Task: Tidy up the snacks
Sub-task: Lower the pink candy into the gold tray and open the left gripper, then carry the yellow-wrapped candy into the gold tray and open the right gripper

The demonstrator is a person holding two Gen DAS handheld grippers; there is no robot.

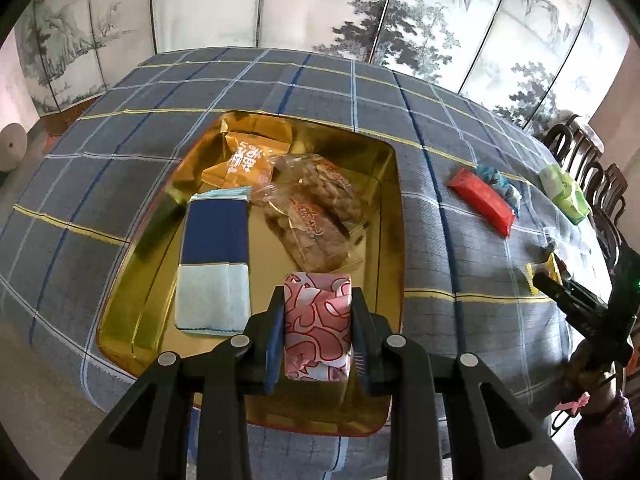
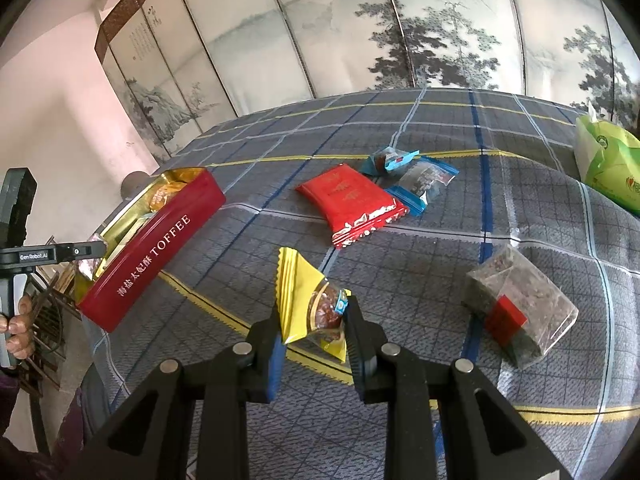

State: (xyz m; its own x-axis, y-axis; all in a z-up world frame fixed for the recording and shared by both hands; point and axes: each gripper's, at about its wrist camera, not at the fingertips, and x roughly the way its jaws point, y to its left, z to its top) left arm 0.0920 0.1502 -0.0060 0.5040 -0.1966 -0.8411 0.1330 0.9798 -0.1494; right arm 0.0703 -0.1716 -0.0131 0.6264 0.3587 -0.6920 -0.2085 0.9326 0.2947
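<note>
My left gripper (image 1: 318,300) is shut on a pink-and-white patterned snack pack (image 1: 318,324), held over the near end of the gold-lined tin (image 1: 390,216). Inside the tin lie a blue-and-pale-blue pack (image 1: 214,268), an orange pack (image 1: 240,164) and clear bags of brown snacks (image 1: 316,208). My right gripper (image 2: 314,316) is shut on a yellow-wrapped snack (image 2: 310,304), held just above the checked tablecloth. From the right wrist view the tin is red outside with "TOFFEE" on its side (image 2: 156,248). On the cloth lie a red pack (image 2: 352,200), blue-edged packs (image 2: 416,178) and a clear bag with a red label (image 2: 520,312).
A green tissue pack (image 2: 608,160) sits at the table's far right edge. A painted folding screen (image 2: 400,32) stands behind the table. Dark wooden chairs (image 1: 580,152) line the right side. A person's hand (image 2: 18,328) grips the left tool's handle beside the tin.
</note>
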